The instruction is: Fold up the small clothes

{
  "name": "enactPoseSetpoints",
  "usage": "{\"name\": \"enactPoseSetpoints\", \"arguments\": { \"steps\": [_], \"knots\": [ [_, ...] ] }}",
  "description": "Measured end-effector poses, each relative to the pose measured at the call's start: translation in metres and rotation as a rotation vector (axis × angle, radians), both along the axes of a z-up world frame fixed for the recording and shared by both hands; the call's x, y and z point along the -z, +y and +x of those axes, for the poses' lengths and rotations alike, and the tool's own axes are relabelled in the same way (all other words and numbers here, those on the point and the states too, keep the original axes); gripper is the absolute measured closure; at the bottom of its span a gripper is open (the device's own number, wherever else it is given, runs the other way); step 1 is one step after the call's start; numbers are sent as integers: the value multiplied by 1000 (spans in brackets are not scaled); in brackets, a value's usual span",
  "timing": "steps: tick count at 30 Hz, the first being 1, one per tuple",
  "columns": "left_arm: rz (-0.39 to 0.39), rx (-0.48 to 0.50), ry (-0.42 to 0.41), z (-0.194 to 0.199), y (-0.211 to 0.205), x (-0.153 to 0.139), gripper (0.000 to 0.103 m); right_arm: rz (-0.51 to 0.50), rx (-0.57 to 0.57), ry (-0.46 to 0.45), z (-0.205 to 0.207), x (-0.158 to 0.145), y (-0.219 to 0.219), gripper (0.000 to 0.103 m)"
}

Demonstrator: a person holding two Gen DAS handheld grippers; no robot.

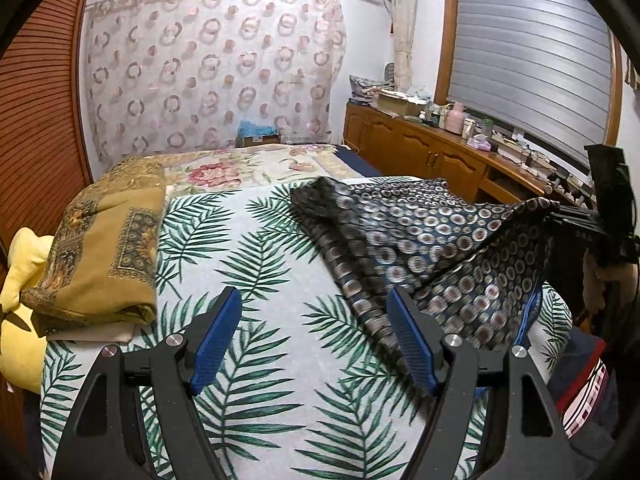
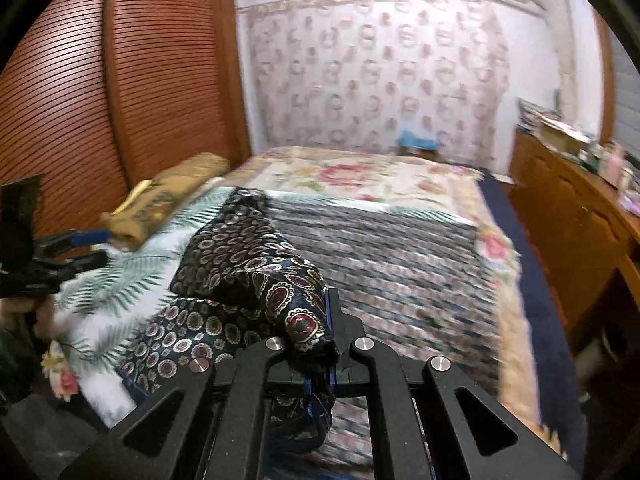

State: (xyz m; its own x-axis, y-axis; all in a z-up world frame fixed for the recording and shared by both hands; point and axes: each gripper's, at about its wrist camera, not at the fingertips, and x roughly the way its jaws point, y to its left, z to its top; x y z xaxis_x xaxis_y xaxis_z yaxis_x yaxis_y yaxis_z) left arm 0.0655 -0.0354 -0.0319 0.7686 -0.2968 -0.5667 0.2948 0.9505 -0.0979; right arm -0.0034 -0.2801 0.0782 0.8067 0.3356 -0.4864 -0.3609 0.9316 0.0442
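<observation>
Two grippers over a bed w/ palm-leaf sheet [image 1: 280, 264]. Left gripper [image 1: 312, 344] hovers above the sheet, blue fingers [image 1: 216, 340] spread wide, nothing btwn them. Right gripper [image 2: 326, 344] has fingers pressed together, pinching a bunched corner of the dark circle-print cloth [image 2: 248, 256]; that corner is lifted, rest of the cloth drapes flat on the bed's right half. Folded mustard cloth [image 1: 104, 248] sits at left edge, well apart.
</observation>
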Motion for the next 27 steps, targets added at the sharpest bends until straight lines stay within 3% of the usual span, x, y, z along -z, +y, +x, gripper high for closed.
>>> {"name": "enactPoseSetpoints", "arguments": {
  "steps": [7, 11, 17, 21, 22, 27],
  "knots": [
    [8, 30, -5, 0, -15, -2, 27, -69, 151, 48, 0, 15, -38, 98],
    [13, 42, -6, 0, -21, -3, 27, -55, 170, 88, -5, 24, -46, 97],
    [16, 50, -6, 0, -27, -4, 27, -96, 191, 127, -3, 27, -45, 79],
    [16, 51, -4, 0, -27, -3, 27, -86, 183, 122, -14, 20, -48, 44],
    [16, 50, -4, -1, -28, -3, 27, -83, 181, 116, -16, 18, -48, 40],
    [17, 50, 3, 0, -33, -3, 27, -81, 144, 95, -29, 10, -42, 40]
  ]
}}
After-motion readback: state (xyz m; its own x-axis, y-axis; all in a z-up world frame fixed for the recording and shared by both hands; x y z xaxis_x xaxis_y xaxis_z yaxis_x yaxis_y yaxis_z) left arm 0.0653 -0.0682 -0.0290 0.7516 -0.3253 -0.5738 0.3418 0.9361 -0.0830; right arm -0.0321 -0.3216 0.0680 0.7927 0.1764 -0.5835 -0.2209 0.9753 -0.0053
